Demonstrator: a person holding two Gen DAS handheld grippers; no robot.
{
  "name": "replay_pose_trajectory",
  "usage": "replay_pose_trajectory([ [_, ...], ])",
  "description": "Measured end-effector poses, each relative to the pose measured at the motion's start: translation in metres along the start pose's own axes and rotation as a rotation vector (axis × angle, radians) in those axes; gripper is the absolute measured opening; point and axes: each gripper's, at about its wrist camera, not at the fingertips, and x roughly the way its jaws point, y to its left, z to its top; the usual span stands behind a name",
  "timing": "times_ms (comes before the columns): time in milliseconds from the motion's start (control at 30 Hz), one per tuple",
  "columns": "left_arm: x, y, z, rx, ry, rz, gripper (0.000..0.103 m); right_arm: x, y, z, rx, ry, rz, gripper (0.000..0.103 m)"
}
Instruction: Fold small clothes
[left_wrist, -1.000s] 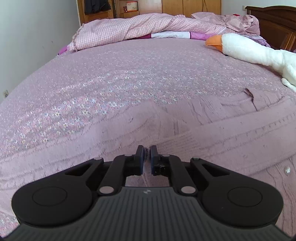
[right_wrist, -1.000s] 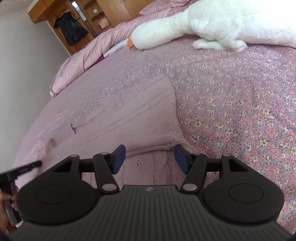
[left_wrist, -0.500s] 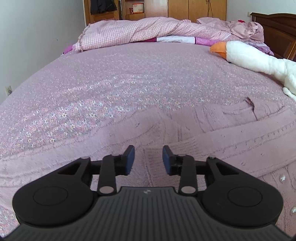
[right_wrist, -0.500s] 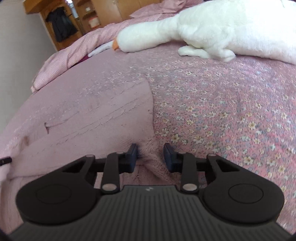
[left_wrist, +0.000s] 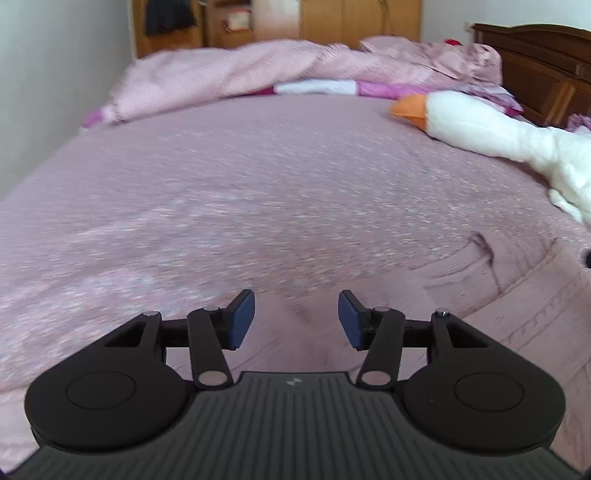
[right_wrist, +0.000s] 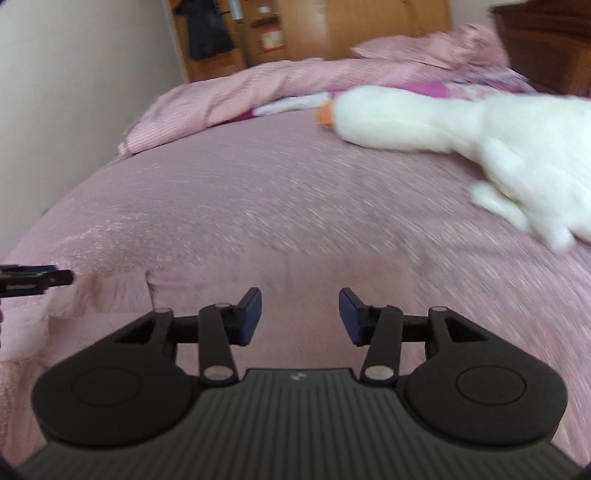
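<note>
A pink knitted cardigan (left_wrist: 509, 295) lies flat on the floral pink bedspread, running from under my left gripper (left_wrist: 296, 317) off to the right. That gripper hovers just above the knit, its jaws opening, nothing between its blue pads. In the right wrist view the same cardigan (right_wrist: 295, 288) spreads below my right gripper (right_wrist: 300, 317), whose jaws are also opening and hold nothing. The tip of the left gripper (right_wrist: 37, 280) pokes in at the left edge of that view. Both views are blurred by motion.
A white plush goose (left_wrist: 498, 133) (right_wrist: 461, 125) with an orange beak lies at the right of the bed. A bunched pink quilt (left_wrist: 295, 70) sits at the far end, with a dark wooden headboard (left_wrist: 543, 66) at right and wooden cupboards behind.
The left gripper was shut on the knit, let go and drew back with its jaws spread. The right gripper narrowed on a fold, then widened and rolled level while pulling back off the cardigan.
</note>
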Motion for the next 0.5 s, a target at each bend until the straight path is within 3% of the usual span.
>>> replay_pose_trajectory([
  [233, 0.057, 0.000, 0.026, 0.010, 0.089, -0.105, 0.062, 0.069, 0.010, 0.029, -0.105, 0.099, 0.062, 0.049],
  [300, 0.071, -0.001, 0.030, 0.042, 0.128, -0.147, 0.069, 0.086, 0.010, 0.034, -0.161, 0.140, 0.063, 0.049],
  [500, 0.100, -0.005, 0.032, 0.124, 0.185, -0.188, 0.070, 0.123, 0.003, 0.044, -0.241, 0.232, 0.062, 0.049],
])
